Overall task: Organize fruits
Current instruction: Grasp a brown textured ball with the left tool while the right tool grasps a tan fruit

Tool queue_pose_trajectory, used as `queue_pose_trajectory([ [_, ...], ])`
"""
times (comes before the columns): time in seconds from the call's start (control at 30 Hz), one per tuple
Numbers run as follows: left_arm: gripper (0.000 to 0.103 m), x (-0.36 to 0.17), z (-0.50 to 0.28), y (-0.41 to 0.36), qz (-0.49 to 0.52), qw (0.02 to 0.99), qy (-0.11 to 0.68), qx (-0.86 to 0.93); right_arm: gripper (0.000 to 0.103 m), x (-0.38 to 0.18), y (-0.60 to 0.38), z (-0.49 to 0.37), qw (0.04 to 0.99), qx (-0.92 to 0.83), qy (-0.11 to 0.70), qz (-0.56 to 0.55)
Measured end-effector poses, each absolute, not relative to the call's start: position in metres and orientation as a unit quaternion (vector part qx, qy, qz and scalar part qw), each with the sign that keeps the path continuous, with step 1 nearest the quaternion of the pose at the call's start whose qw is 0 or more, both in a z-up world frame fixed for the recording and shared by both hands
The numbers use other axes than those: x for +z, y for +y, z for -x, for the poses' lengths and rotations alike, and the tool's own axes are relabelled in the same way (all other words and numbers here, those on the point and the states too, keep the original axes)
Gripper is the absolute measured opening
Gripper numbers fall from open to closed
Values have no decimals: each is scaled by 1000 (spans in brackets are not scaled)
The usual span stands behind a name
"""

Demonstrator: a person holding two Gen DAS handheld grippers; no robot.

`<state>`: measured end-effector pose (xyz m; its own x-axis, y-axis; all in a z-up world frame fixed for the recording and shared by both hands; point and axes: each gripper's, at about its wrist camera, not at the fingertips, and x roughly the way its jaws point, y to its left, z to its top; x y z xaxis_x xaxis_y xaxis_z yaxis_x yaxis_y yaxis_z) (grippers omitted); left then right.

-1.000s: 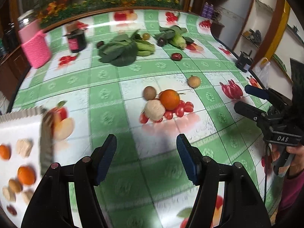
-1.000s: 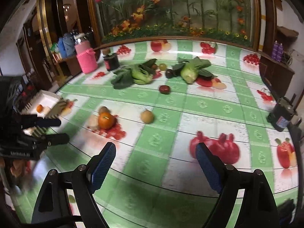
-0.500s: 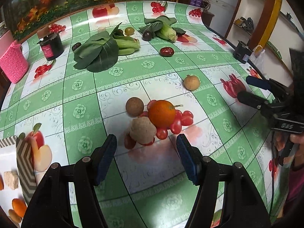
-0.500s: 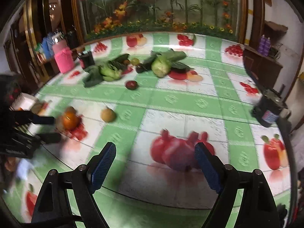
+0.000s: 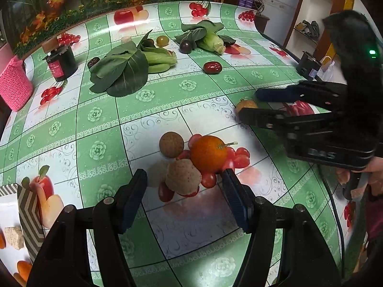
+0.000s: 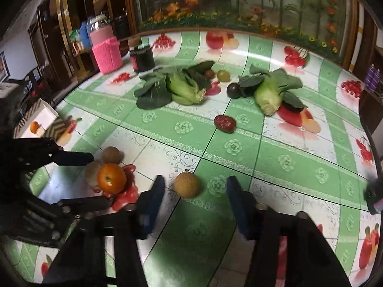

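My left gripper hangs over the green-and-white tablecloth with its jaws partly apart and nothing pressed between the pads; the pale rough-skinned fruit sits just ahead of the gap, touching the orange, and the brown round fruit lies just beyond the two of them, all on a printed cluster of cherries. My right gripper is over the small tan round fruit, which sits on the cloth between the two blue pads; its jaws have just been closing, yet a strip of cloth shows on each side of the fruit, so the pads do not press it. From the left wrist view that same fruit peeks out between the right tool's fingers. Further back lie a red date, a dark plum, a greenish round fruit and two bunches of leafy greens. The white tray with a zigzag rim stands at the left edge of the table, with an orange piece in it.
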<state>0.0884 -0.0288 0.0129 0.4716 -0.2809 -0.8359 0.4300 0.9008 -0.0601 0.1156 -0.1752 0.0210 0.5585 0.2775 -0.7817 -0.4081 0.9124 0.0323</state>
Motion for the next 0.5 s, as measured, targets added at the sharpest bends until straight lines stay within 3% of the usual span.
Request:
queue_pose_trajectory([
  [0.07, 59, 12, -88, -30, -84, 855, 466, -209, 36, 14, -172, -119, 875, 195, 436, 85],
  [0.13, 40, 13, -88, -31, -95, 858, 460, -206, 24, 15, -171, -117, 877, 197, 430, 90],
  [0.17, 27, 14, -88, -31, -97, 859, 459, -204, 24, 15, -171, -116, 877, 195, 430, 90],
  [0.5, 27, 19, -73, -11, -60, 861, 468, -190, 24, 22, -185, -82, 884, 192, 420, 76],
])
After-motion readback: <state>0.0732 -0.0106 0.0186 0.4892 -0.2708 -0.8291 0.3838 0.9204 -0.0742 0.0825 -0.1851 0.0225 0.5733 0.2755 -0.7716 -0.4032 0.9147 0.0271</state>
